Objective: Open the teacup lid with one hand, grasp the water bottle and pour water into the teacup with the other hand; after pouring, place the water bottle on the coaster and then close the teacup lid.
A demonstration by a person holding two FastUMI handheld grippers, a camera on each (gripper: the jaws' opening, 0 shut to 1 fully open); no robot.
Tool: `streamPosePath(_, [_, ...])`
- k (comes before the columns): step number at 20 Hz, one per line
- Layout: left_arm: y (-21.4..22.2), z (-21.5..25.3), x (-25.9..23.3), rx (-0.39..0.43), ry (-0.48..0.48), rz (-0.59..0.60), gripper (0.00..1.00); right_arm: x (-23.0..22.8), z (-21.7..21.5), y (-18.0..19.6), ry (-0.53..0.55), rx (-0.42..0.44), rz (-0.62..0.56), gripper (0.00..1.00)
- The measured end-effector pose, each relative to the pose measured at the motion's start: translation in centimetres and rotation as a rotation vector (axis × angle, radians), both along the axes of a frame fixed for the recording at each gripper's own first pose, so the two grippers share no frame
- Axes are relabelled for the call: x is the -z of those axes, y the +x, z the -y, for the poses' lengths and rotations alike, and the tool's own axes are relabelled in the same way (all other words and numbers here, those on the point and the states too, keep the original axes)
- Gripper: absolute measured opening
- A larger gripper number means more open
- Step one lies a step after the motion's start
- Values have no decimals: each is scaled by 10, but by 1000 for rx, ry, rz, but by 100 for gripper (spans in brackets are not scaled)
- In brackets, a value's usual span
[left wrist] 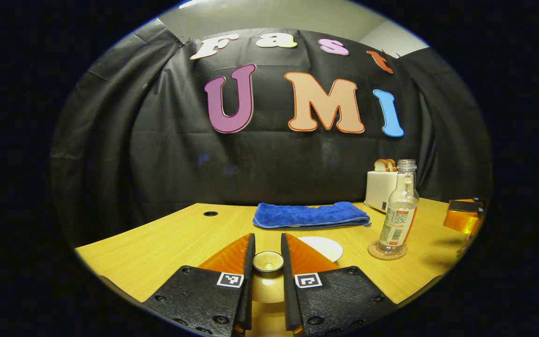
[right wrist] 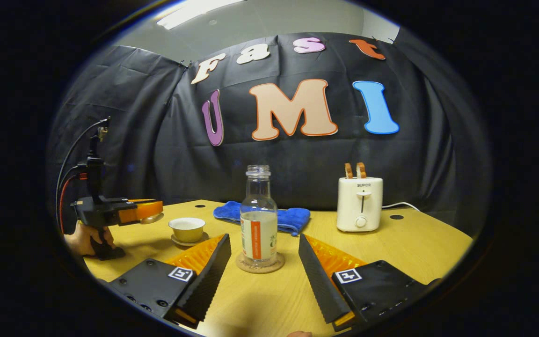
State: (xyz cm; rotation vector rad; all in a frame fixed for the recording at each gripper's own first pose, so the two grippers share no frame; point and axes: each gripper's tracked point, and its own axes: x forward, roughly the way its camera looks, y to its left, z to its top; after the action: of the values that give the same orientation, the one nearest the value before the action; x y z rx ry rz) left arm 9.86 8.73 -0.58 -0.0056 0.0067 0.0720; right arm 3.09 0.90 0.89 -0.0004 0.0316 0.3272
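The left tool (left wrist: 267, 262) grips the teacup lid (left wrist: 268, 261) by its knob, raised left of the uncovered teacup (right wrist: 187, 229). The right tool (right wrist: 262, 262) hangs released around the water bottle (right wrist: 258, 220), untouched on its coaster (right wrist: 260, 264) on the table (right wrist: 410, 238). The toaster (right wrist: 359, 204) reads "SUPOR"; the bottle's label is illegible

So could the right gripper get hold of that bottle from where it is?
Probably yes. The right gripper is open, its fingers spread to either side of the water bottle, which stands upright on the coaster with nothing between them.
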Motion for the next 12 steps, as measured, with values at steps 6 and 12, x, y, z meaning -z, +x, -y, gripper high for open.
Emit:
streamPosePath(6, [28,16,0,24,31,-6,25,0,11,-11,1,-7,0,86])
streamPosePath(12, [57,36,11,52,103,-88,26,-1,16,-13,0,1,0,86])
